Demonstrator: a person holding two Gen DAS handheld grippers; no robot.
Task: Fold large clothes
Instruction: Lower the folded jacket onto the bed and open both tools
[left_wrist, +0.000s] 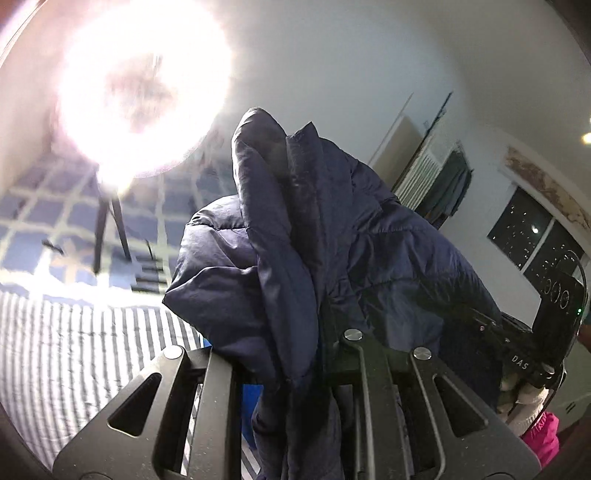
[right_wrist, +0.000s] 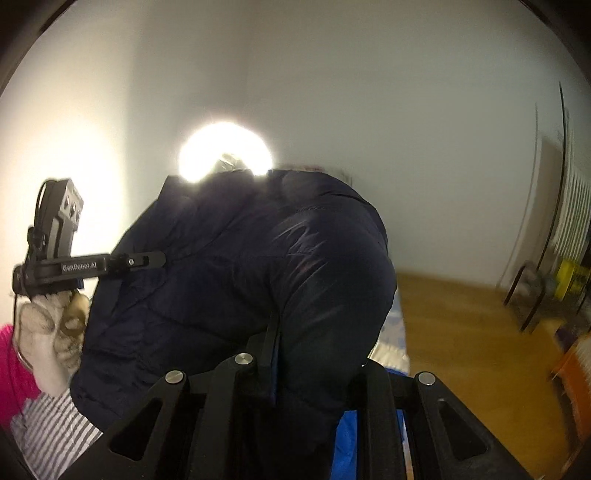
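Observation:
A dark navy puffer jacket (left_wrist: 332, 240) is held up in the air between both grippers. My left gripper (left_wrist: 295, 354) is shut on a bunched fold of it, and the cloth drapes over and hides the fingertips. In the right wrist view the jacket (right_wrist: 240, 277) hangs as a big dark mass. My right gripper (right_wrist: 273, 354) is shut on its cloth. The left gripper (right_wrist: 140, 260) also shows at the left of that view, clamped on the jacket's edge and held by a white-gloved hand (right_wrist: 48, 332).
A bed with a grey-striped sheet (left_wrist: 74, 350) lies below, with a blue checked cover (left_wrist: 48, 214) behind. A bright lamp on a tripod (left_wrist: 144, 88) glares. There is wooden floor (right_wrist: 461, 332) at the right, a chair (right_wrist: 532, 295), hanging clothes (left_wrist: 450, 188) and a dark window (left_wrist: 532, 229).

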